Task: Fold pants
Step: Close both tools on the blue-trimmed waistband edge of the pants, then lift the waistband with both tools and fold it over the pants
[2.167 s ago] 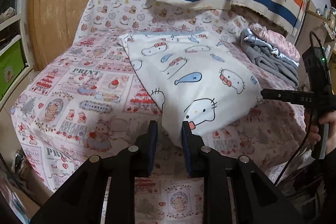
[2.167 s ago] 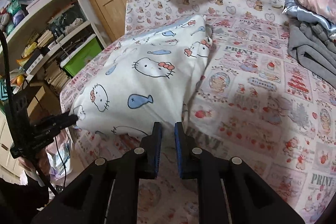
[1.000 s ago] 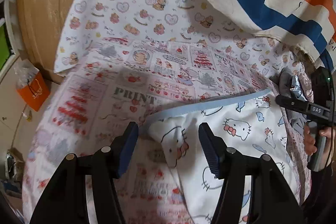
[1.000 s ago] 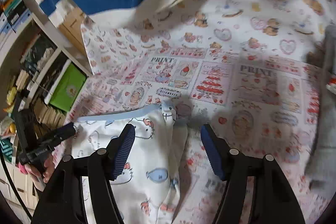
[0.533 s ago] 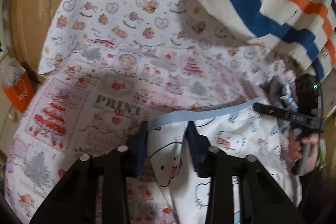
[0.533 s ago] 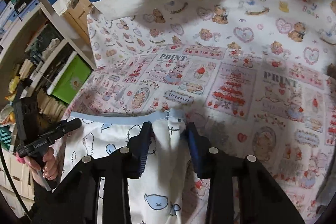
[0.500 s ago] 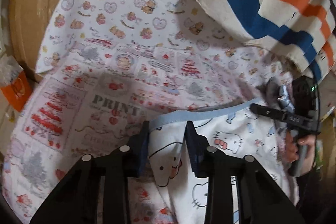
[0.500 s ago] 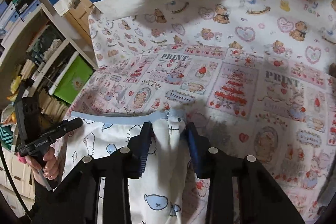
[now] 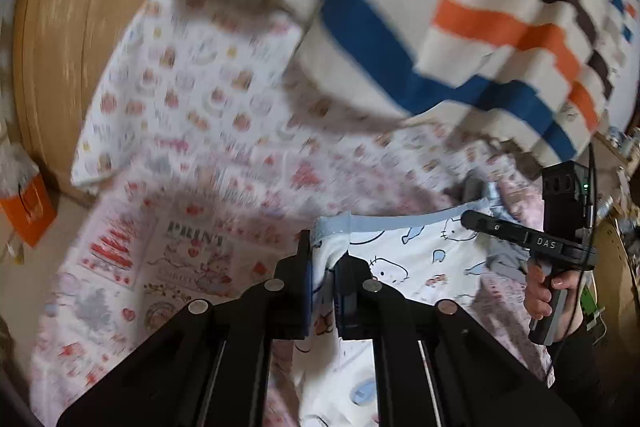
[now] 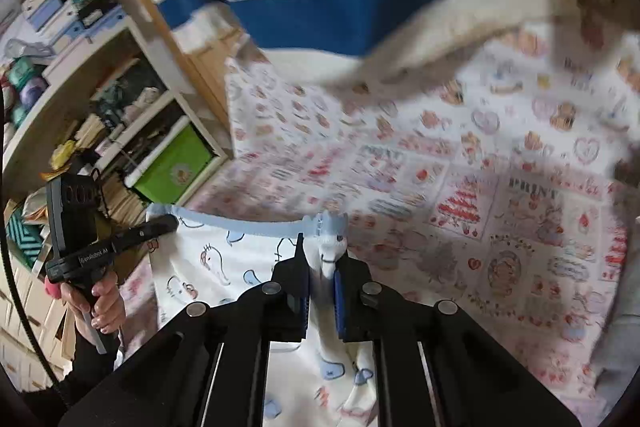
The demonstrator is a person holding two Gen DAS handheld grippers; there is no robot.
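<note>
In the left wrist view, the left tool (image 9: 322, 263) is clamped on one corner of the pale blue waistband (image 9: 400, 219) of the pants (image 9: 404, 267), white ones with a cat and fish print. The cloth bunches between the two pads and hangs down under them. The waistband runs as a nearly straight line to the right tool (image 9: 466, 217), which a hand (image 9: 548, 291) holds at the far right; its tip meets the other corner. I judge that the two corners are held apart like this so that the pants hang flat and stretched, ready to be laid down or doubled. Under them lies the bed sheet (image 9: 188, 239) with its pink cartoon print. A striped blanket (image 9: 440, 7) in blue, orange and cream hangs above, and a wooden door (image 9: 60, 39) stands at the left. Much of this view is blurred.

In the right wrist view, the right tool (image 10: 322, 267) is closed on the other waistband corner, and a small tuft of white and blue cloth stands up between the pads. The waistband goes left to the left tool (image 10: 170, 223), whose tip reaches the opposite corner. The pants hang below the line, above the sheet, so they seem lifted, not resting, at the top edge. Behind the left tool stands a shelf unit (image 10: 100, 107) with boxes and a green bin (image 10: 174, 167).
</note>
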